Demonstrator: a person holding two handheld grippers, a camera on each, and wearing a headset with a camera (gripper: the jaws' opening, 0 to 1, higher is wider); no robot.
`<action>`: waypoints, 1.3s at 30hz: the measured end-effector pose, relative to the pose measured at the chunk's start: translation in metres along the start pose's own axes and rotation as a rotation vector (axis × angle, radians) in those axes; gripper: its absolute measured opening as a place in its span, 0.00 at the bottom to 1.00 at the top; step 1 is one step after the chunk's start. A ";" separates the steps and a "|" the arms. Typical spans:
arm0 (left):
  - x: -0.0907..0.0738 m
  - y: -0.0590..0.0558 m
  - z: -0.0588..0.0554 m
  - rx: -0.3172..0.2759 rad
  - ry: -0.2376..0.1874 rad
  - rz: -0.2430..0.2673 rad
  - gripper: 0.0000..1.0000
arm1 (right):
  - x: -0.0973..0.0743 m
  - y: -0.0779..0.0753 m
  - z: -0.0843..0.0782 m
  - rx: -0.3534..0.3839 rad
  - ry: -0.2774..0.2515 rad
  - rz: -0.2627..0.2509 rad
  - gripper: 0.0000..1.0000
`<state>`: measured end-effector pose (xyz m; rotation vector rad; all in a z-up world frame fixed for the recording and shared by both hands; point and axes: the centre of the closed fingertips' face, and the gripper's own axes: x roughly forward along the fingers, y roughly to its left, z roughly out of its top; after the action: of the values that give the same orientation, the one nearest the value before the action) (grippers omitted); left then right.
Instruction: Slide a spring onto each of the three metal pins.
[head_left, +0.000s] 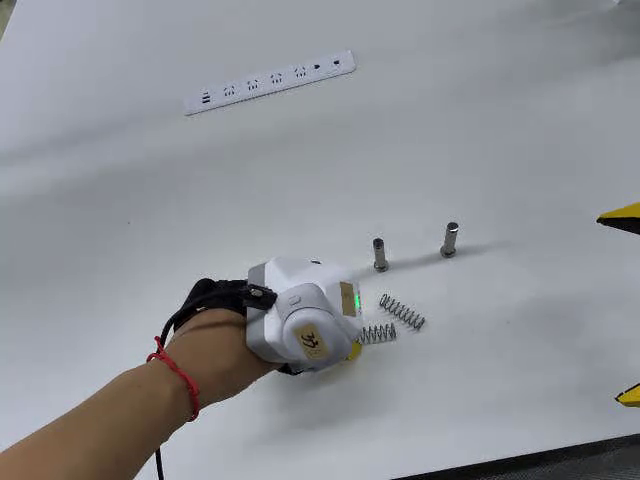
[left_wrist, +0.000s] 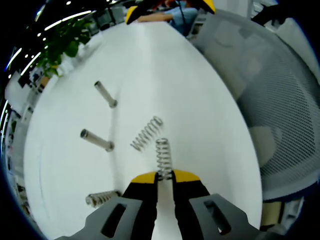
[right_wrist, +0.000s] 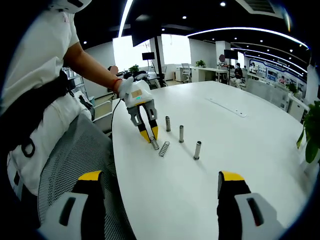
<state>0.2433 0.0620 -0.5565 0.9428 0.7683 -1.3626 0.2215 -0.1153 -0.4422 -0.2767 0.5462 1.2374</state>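
My left gripper (left_wrist: 165, 176) lies low on the white table (head_left: 480, 130), its yellow-tipped jaws shut on the near end of a spring (left_wrist: 162, 155). From above, that spring (head_left: 378, 333) pokes out to the right of the left gripper (head_left: 350, 345). A second, loose spring (head_left: 402, 311) lies just beyond it. Two bare metal pins (head_left: 380, 254) (head_left: 450, 239) stand upright farther back. A third pin (left_wrist: 102, 198), with a spring on it, stands close to the left of the jaws. My right gripper (right_wrist: 160, 176) hangs open and empty at the table's near edge, well away from the pins.
A white power strip (head_left: 270, 82) lies at the far side of the table. A grey mesh chair (left_wrist: 270, 100) stands beside the table edge. The person holding the grippers stands there too, and a green plant (left_wrist: 60, 45) sits beyond the table.
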 end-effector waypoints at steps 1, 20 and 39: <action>0.000 0.000 0.000 -0.007 0.001 0.001 0.12 | 0.001 0.001 0.001 0.000 0.000 0.000 0.95; -0.003 -0.008 -0.004 -0.022 -0.007 0.000 0.11 | 0.010 0.014 0.013 0.010 -0.009 0.010 0.94; -0.074 0.003 0.053 -0.314 -0.384 0.149 0.10 | 0.029 0.023 0.086 0.087 -0.203 0.010 0.82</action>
<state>0.2362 0.0476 -0.4665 0.4626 0.5818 -1.2006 0.2267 -0.0427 -0.3833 -0.0733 0.4252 1.2319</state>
